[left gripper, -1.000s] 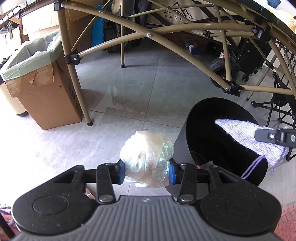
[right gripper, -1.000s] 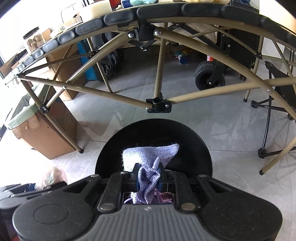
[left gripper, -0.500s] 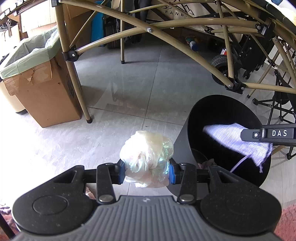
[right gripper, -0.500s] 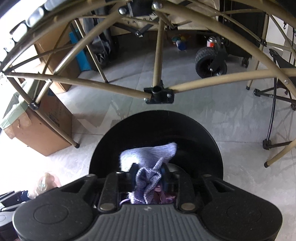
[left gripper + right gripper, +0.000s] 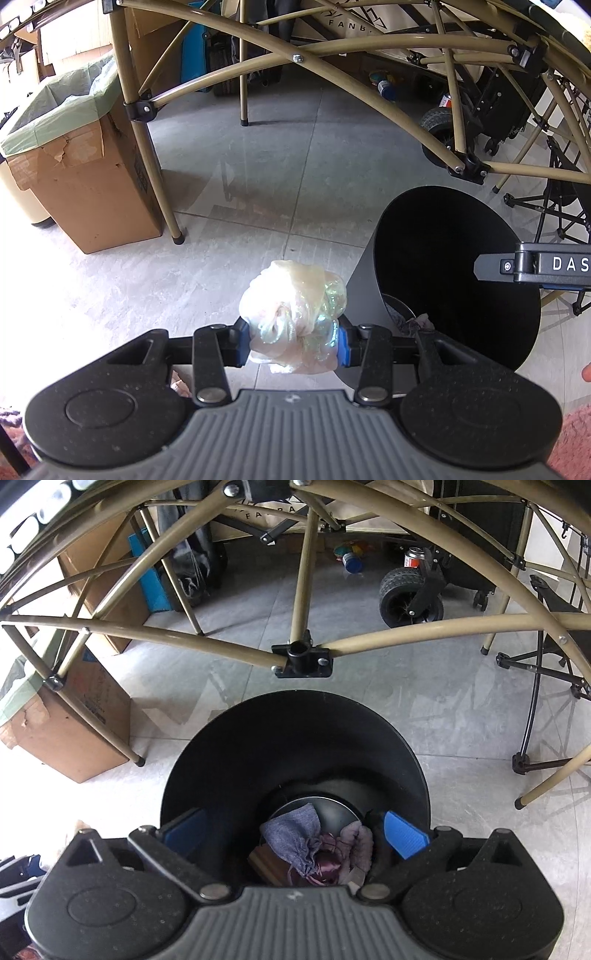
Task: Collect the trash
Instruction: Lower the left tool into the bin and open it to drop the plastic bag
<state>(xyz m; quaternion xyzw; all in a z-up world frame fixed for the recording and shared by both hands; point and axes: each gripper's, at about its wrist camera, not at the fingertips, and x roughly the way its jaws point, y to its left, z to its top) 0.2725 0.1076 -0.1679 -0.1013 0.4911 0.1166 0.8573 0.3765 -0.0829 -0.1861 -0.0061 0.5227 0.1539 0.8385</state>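
A crumpled, shiny plastic wrapper ball (image 5: pixel 293 317) sits squeezed between the blue pads of my left gripper (image 5: pixel 293 341), just left of the black round bin (image 5: pixel 458 273). My right gripper (image 5: pixel 295 834) hangs over the black bin (image 5: pixel 295 746) with its jaws opening wide and nothing between them. At the bin's bottom lies the lilac cloth pouch (image 5: pixel 295 830) on other scraps of fabric. In the left wrist view one black finger (image 5: pixel 532 264) of the right gripper reaches in over the bin's mouth.
A tan folding table frame (image 5: pixel 303 602) arches over the bin. A cardboard box with a green liner (image 5: pixel 74 147) stands on the grey tiled floor at left. A cart wheel (image 5: pixel 410 598), a folding chair's legs (image 5: pixel 535 709) and cans (image 5: pixel 351 559) lie beyond.
The right gripper's jaws spread wide and let go of the lilac pouch, which dropped to the bin's bottom. The left gripper kept still with the wrapper ball.
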